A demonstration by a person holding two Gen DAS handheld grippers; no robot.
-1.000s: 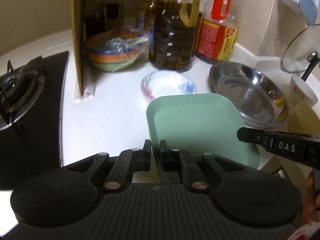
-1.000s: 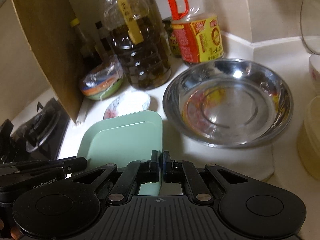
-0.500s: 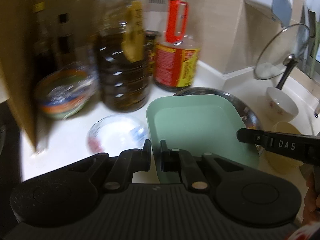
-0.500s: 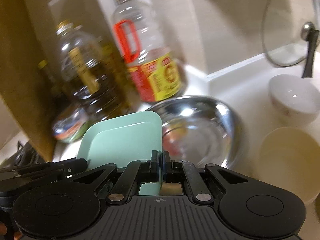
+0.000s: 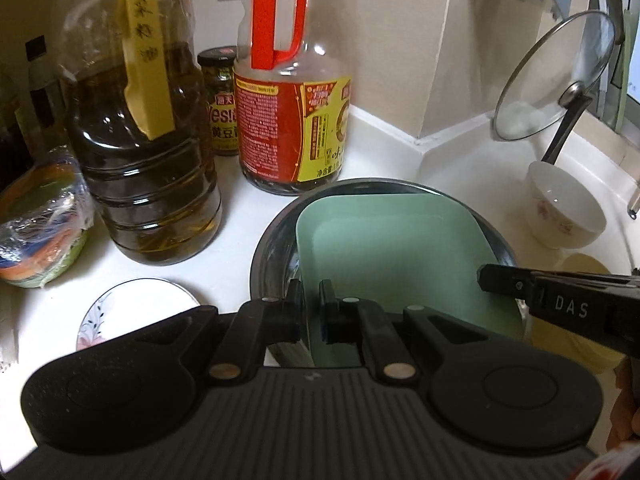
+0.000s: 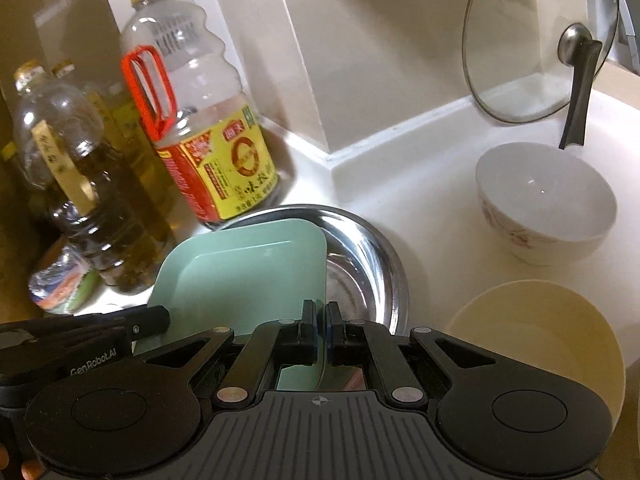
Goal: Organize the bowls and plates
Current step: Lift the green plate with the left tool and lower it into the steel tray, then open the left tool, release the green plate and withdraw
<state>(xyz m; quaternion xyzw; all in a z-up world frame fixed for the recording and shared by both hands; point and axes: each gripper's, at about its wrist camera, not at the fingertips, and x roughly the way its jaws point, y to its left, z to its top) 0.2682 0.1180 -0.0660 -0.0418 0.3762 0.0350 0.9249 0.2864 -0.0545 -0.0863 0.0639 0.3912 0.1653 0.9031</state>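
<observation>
Left wrist view: the left gripper (image 5: 310,306) has its fingers pinched on the near-left edge of the green square plate (image 5: 396,252), while the right gripper (image 6: 321,338) pinches the plate's right edge with its fingers nearly together. The plate sits over the steel basin (image 5: 276,240), which serves as the landmark here; whether the plate touches the basin's floor cannot be told. Behind the basin stand a red-handled bottle (image 5: 288,120) and, to its left, a dark oil jug (image 5: 140,152). To the basin's near left lies a small flowered saucer (image 5: 132,312) on the white tabletop (image 5: 240,208). To the basin's right sit a white bowl (image 6: 544,204) and a cream bowl (image 6: 540,332), with a glass lid (image 6: 532,48) propped behind them.
</observation>
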